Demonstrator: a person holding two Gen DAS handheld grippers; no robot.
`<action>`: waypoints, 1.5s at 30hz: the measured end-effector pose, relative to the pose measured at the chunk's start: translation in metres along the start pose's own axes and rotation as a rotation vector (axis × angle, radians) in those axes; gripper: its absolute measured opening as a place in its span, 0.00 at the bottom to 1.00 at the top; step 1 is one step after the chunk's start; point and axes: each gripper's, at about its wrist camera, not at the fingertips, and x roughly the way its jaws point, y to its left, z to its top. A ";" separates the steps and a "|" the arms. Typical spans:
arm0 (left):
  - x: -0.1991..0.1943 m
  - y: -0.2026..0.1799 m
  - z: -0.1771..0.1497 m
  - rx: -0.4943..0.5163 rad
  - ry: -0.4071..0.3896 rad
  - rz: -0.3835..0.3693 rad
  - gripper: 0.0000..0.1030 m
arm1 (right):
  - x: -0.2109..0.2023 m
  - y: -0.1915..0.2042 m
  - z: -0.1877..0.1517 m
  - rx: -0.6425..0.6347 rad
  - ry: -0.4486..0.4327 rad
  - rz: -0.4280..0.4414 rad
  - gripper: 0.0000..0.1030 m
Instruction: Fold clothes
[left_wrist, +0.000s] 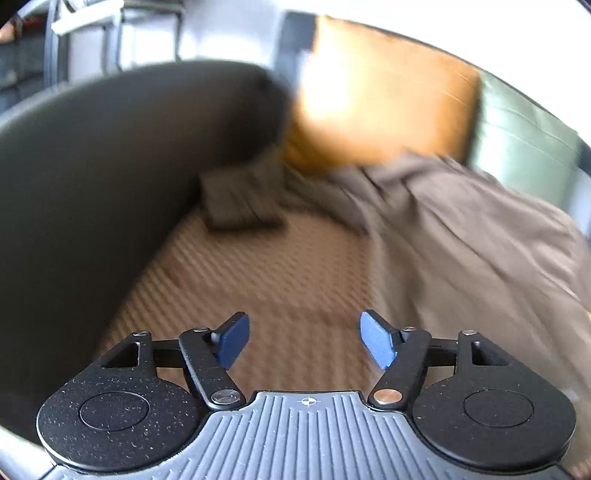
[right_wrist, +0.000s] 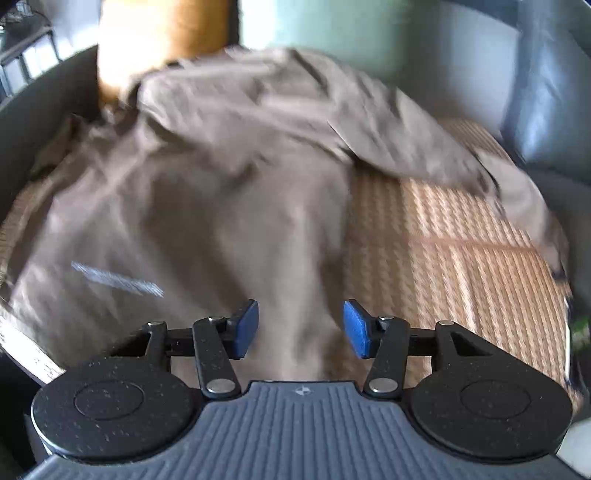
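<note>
From the left gripper (left_wrist: 304, 341), whose jaws stand apart with nothing between them, bare woven mat (left_wrist: 258, 280) runs toward twelve o'clock. At nine to eleven o'clock the dark sofa arm (left_wrist: 92, 177) walls that side. A folded dark garment (left_wrist: 240, 199) blocks the far end at eleven o'clock, with an orange cushion (left_wrist: 380, 99) behind it at twelve to one. The brown shirt (left_wrist: 472, 236) fills two to four o'clock.

From the right gripper (right_wrist: 301, 328), also spread and empty, the shirt covers nine through twelve o'clock; open mat lies at two to three o'clock, bounded by a grey armrest (right_wrist: 546, 103).
</note>
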 end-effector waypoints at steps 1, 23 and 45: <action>0.011 0.001 0.008 0.004 -0.010 0.026 0.78 | 0.000 0.007 0.008 -0.009 -0.014 0.020 0.57; 0.156 -0.108 0.152 0.228 -0.055 -0.123 0.78 | 0.114 0.071 0.207 -0.204 -0.181 0.061 0.66; 0.311 -0.246 0.149 0.505 0.007 -0.265 0.76 | 0.309 0.102 0.365 -0.416 -0.177 0.055 0.72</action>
